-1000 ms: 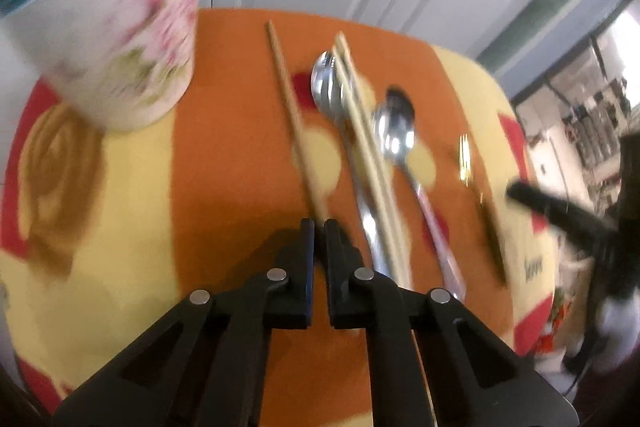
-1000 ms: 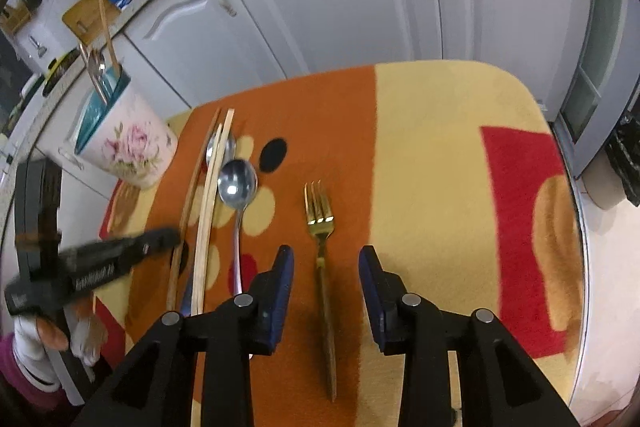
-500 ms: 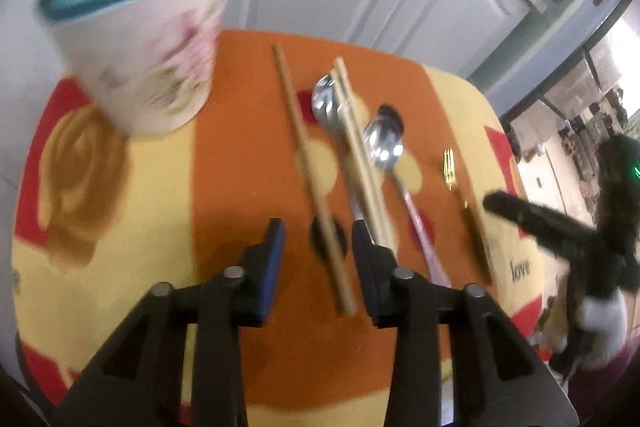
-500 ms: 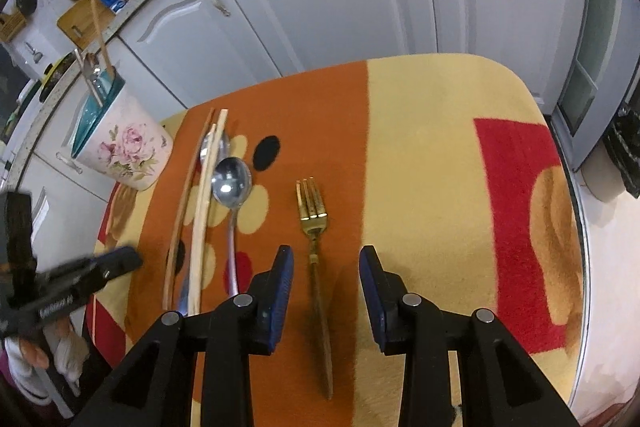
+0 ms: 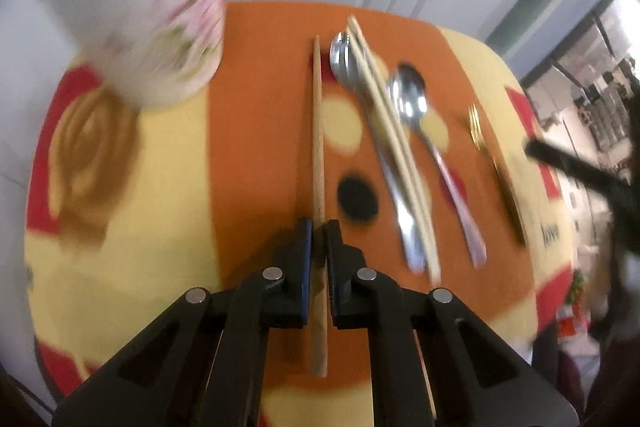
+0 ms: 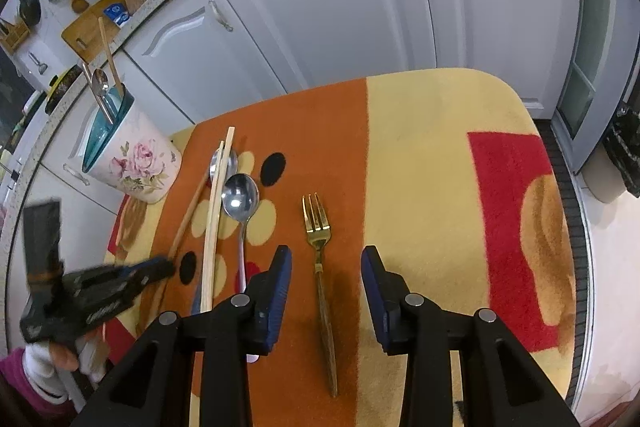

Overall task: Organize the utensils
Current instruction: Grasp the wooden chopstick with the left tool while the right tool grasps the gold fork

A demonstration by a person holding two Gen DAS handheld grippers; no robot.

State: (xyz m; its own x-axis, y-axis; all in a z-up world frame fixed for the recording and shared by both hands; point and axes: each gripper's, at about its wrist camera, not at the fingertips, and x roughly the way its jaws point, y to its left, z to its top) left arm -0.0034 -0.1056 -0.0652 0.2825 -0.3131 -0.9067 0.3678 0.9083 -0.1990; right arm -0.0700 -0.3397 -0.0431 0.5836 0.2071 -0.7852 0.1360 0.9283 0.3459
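A brown chopstick (image 5: 318,131) lies lengthwise on the orange cloth. My left gripper (image 5: 319,227) is closing on its lower part, pads against both sides. To its right lie a pair of pale chopsticks (image 5: 388,131) over a steel spoon (image 5: 340,55), a second spoon (image 5: 412,99) and a gold fork (image 5: 492,163). A floral cup (image 5: 160,27) with a teal inside stands at the upper left, holding a spoon and chopsticks. My right gripper (image 6: 326,259) hangs open above the fork (image 6: 318,227), its fingers on either side of the neck without touching. The left gripper (image 6: 168,269) shows at the left.
The utensils lie on an orange, yellow and red cloth (image 6: 420,147) over a small table with rounded corners. White cabinet doors (image 6: 340,7) stand close behind its far edge. The cup (image 6: 132,163) sits near the table's left edge. A gloved hand (image 6: 44,359) holds the left gripper.
My left gripper went from shut to wide open astride the brown chopstick, then closed around it. The right gripper stayed open over the fork.
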